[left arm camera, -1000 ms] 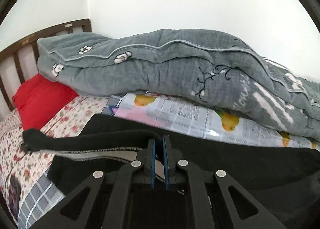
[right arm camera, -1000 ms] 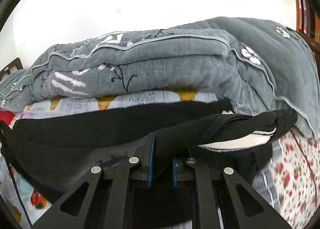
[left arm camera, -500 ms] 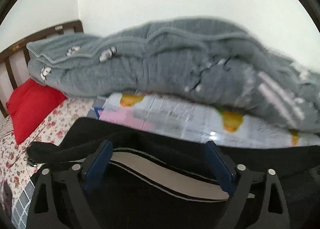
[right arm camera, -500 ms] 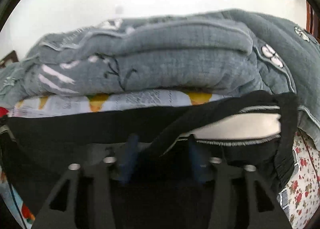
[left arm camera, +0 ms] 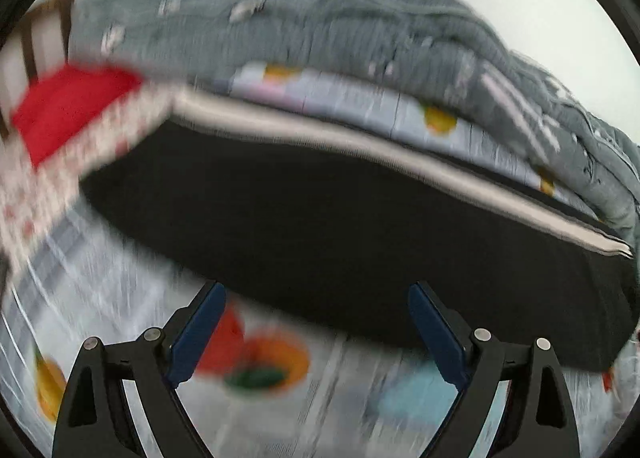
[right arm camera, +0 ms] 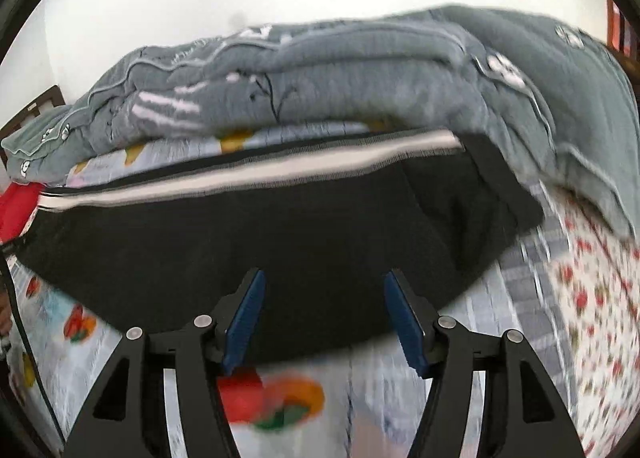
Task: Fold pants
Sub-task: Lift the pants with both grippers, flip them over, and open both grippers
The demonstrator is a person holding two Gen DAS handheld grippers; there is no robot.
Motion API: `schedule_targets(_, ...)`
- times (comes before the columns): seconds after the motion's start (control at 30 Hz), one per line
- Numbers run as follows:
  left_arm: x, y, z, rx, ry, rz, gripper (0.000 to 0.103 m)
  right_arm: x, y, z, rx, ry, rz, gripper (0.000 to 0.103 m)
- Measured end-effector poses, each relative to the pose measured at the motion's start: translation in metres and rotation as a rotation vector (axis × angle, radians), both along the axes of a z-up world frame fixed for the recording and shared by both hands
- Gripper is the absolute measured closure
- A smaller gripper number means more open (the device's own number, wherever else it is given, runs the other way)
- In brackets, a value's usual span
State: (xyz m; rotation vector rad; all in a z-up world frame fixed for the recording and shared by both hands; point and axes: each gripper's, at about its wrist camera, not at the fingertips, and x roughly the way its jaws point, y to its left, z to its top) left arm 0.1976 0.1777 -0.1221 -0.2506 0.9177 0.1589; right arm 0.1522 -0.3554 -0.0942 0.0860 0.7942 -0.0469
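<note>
The black pants (left arm camera: 320, 226) lie flat on the bed, folded lengthwise, with a white side stripe (left arm camera: 360, 142) along the far edge. They also show in the right wrist view (right arm camera: 280, 242), stripe (right arm camera: 280, 170) at the back. My left gripper (left arm camera: 316, 322) is open and empty, just in front of the pants' near edge. My right gripper (right arm camera: 324, 306) is open and empty, its tips over the near edge of the pants. Both views are motion-blurred.
A rolled grey quilt (left arm camera: 340, 30) lies behind the pants, also in the right wrist view (right arm camera: 360, 74). A red pillow (left arm camera: 68, 106) sits at the left by the wooden headboard (left arm camera: 36, 30). A fruit-print sheet (left arm camera: 280, 398) covers the near bed; floral sheet (right arm camera: 592, 298) at right.
Both grippers let go of the pants and opened wide, then drew back toward the near side. The pants dropped and now lie flat on the bed.
</note>
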Motion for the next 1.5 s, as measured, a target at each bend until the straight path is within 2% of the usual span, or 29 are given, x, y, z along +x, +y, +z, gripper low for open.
schedule_targets(0.1,-0.017,0.014,-0.024,-0.098,0.029,0.028,0.013,-0.008,-0.012,-0.019,0.052,0.049,-0.023,0.041)
schedule_targets(0.17,-0.023,0.018,-0.026,-0.101,-0.011,0.028,0.013,-0.006,-0.019,-0.032,0.081,0.088,-0.044,0.041)
schedule_targets(0.23,-0.022,0.018,-0.027,-0.091,-0.012,0.029,0.013,-0.002,-0.028,-0.043,0.136,0.124,-0.069,0.041)
schedule_targets(0.37,-0.004,0.025,-0.026,-0.117,0.008,0.042,0.014,0.007,-0.034,-0.047,0.190,0.112,-0.092,0.040)
schedule_targets(0.43,0.005,0.031,-0.026,-0.140,0.011,0.061,0.019,0.018,-0.036,-0.047,0.222,0.113,-0.100,0.040)
schedule_targets(0.5,0.018,0.039,-0.027,-0.164,0.019,0.097,0.031,0.029,-0.039,-0.049,0.242,0.119,-0.126,0.040)
schedule_targets(0.57,0.028,0.046,-0.027,-0.182,0.023,0.126,0.036,0.043,-0.040,-0.050,0.231,0.122,-0.145,0.041)
schedule_targets(0.6,0.033,0.048,-0.027,-0.188,0.025,0.138,0.048,0.049,-0.040,-0.050,0.222,0.126,-0.153,0.047)
schedule_targets(0.63,0.037,0.050,-0.027,-0.170,0.032,0.156,0.055,0.058,-0.039,-0.051,0.202,0.135,-0.170,0.053)
schedule_targets(0.7,0.045,0.050,-0.028,-0.155,0.044,0.159,0.078,0.067,-0.039,-0.051,0.182,0.147,-0.181,0.083)
schedule_targets(0.8,0.045,0.046,-0.021,-0.106,0.036,0.139,0.087,0.070,-0.038,-0.044,0.162,0.124,-0.184,0.095)
schedule_targets(0.93,0.025,0.044,-0.001,-0.086,0.000,0.111,0.091,0.042,-0.034,-0.014,0.130,0.036,-0.166,0.098)
schedule_targets(1.07,-0.010,0.047,0.007,-0.109,0.004,0.084,0.091,0.007,-0.037,0.000,0.153,0.019,-0.169,0.099)
schedule_targets(1.23,-0.072,0.040,0.004,-0.085,0.018,0.045,0.091,-0.053,-0.046,0.002,0.153,0.013,-0.162,0.099)
schedule_targets(1.5,-0.144,0.026,-0.001,-0.050,0.015,-0.009,0.091,-0.143,-0.067,-0.011,0.164,0.015,-0.180,0.099)
